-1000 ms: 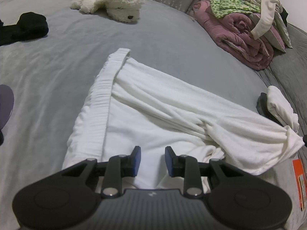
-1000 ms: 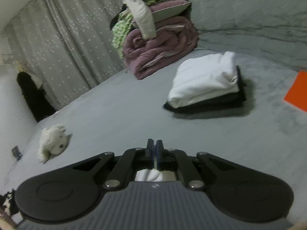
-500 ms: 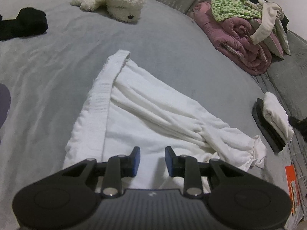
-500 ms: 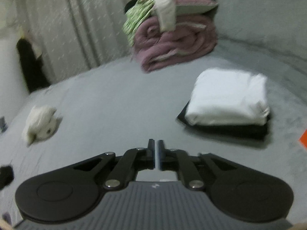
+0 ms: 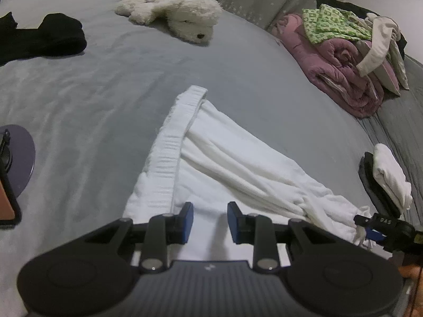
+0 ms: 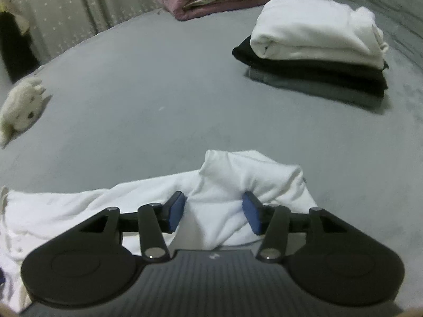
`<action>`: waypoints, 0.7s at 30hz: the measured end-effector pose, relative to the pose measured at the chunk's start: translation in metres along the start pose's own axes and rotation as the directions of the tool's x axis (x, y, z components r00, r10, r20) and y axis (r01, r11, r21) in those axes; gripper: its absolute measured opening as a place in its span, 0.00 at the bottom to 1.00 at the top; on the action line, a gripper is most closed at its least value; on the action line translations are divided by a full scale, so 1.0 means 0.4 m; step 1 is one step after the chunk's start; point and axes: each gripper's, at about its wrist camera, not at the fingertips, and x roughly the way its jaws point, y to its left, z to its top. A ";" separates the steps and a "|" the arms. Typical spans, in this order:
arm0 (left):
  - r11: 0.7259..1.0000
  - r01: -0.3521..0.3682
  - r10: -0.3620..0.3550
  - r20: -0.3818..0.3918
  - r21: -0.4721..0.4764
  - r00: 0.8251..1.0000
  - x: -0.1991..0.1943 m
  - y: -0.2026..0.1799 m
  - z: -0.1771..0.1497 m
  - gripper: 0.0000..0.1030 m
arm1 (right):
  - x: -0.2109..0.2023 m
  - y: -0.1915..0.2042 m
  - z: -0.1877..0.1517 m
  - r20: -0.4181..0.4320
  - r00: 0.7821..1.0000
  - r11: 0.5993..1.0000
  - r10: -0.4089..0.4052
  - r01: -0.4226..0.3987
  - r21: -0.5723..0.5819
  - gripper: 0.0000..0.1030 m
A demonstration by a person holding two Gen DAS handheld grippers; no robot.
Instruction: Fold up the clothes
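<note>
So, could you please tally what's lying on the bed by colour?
White: 3 – pants, folded garment, plush dog
Black: 2 – folded garment under the white one, loose clothes
Pink: 1 – quilt
Green: 1 – patterned cloth
Total: 7

Two close fisheye wrist views, angled down over the bed (image 5: 132, 84), sharing white trousers (image 5: 216, 163).
</note>
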 end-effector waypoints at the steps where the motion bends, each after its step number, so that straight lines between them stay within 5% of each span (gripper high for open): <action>1: 1.000 -0.005 0.005 0.005 -0.003 1.000 0.002 0.004 0.003 0.28 | 0.003 0.010 0.002 0.011 1.000 1.000 -0.016 0.016 -0.022 0.50; 2: 1.000 -0.010 0.011 0.012 -0.007 1.000 0.003 0.008 0.007 0.28 | 0.005 0.021 0.005 0.023 0.999 0.998 -0.030 0.032 -0.052 0.37; 3: 1.000 -0.018 0.018 0.022 -0.012 1.000 0.004 0.013 0.011 0.28 | 0.007 0.032 0.010 0.034 0.999 0.996 -0.041 0.043 -0.079 0.12; 13: 0.989 -0.143 0.147 0.133 -0.038 0.980 -0.005 0.041 0.043 0.27 | 0.024 0.091 0.152 0.175 0.982 0.984 -0.066 0.093 -0.151 0.08; 21: 0.985 -0.168 0.173 0.130 -0.046 0.976 0.012 0.042 0.048 0.27 | 0.028 0.140 0.285 0.285 0.958 0.986 -0.040 0.084 -0.146 0.08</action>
